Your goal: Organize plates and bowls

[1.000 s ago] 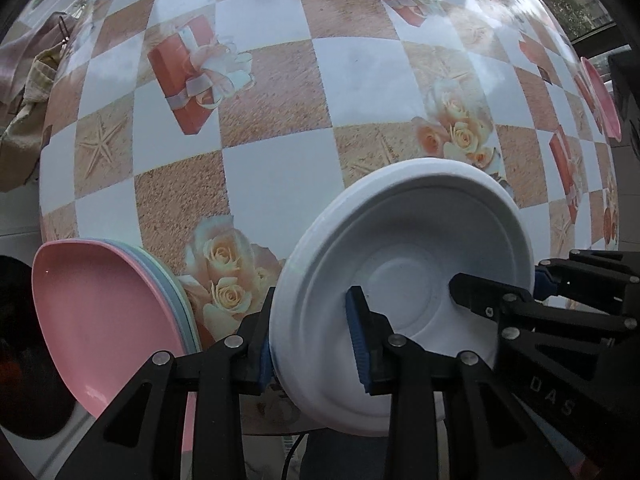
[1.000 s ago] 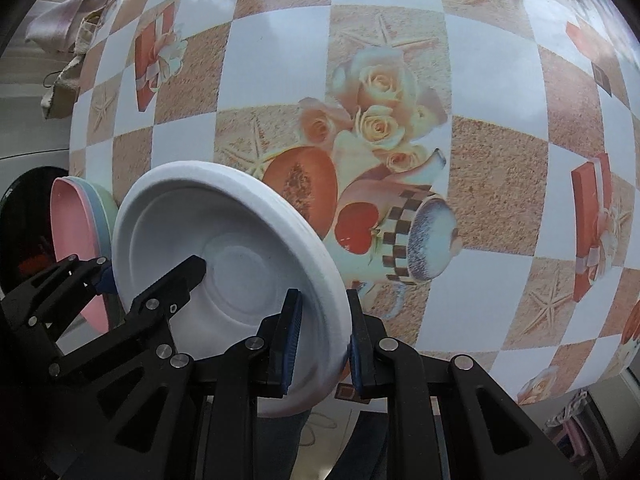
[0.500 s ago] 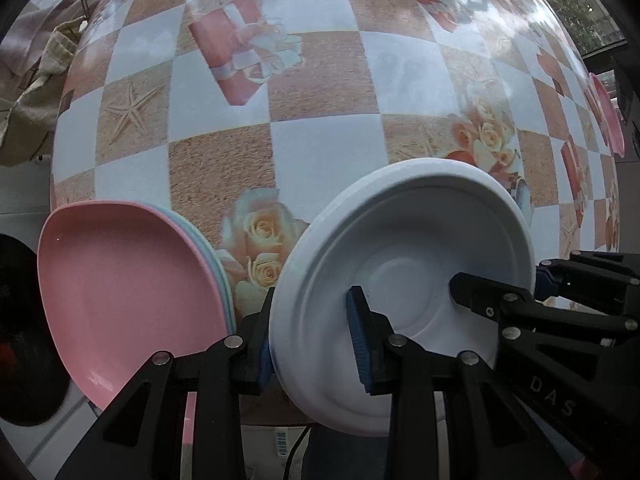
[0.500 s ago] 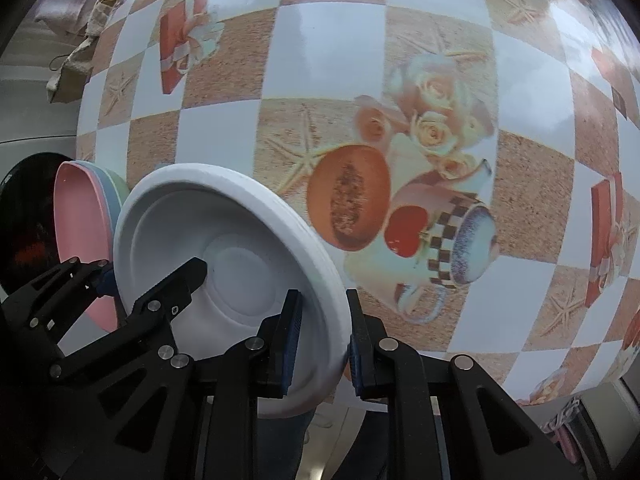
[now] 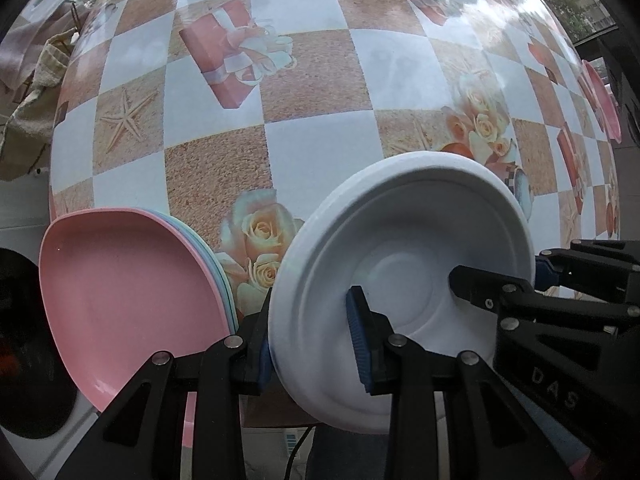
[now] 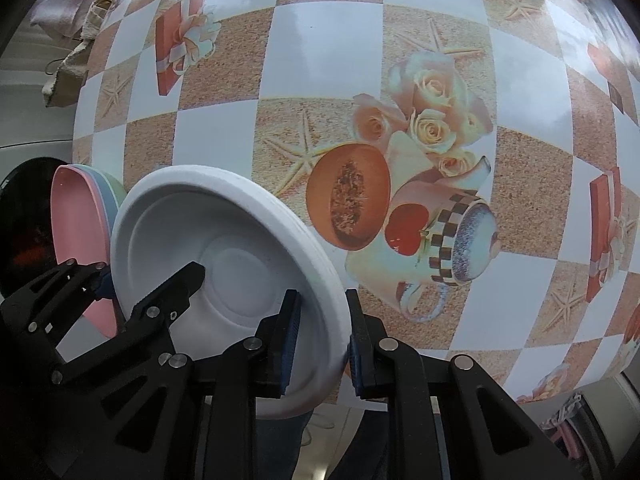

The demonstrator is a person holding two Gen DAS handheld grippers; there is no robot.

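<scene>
A white bowl (image 5: pixel 404 276) with a thick, layered-looking rim hangs tilted above the checkered tablecloth (image 5: pixel 320 80). My left gripper (image 5: pixel 312 340) is shut on its left rim, one pad inside and one outside. The right gripper (image 6: pixel 322 336) is shut on the opposite rim and shows at the right edge of the left wrist view (image 5: pixel 520 280). In the right wrist view the bowl (image 6: pixel 224 248) fills the lower left, with the left gripper (image 6: pixel 148 278) behind it. A stack of pink, blue and green plates (image 5: pixel 120 304) lies at the table's near left edge, just left of the bowl.
Another pink plate (image 5: pixel 600 96) sits at the table's far right edge. Crumpled cloth (image 5: pixel 28 120) hangs beyond the left side. A dark round object (image 5: pixel 24 360) lies below the table's left edge. The plate stack (image 6: pixel 76 216) partly overhangs that edge.
Both grippers have carried the white bowl leftward across the table. The pink plate stack now shows larger and closer beside it. The grips are unchanged.
</scene>
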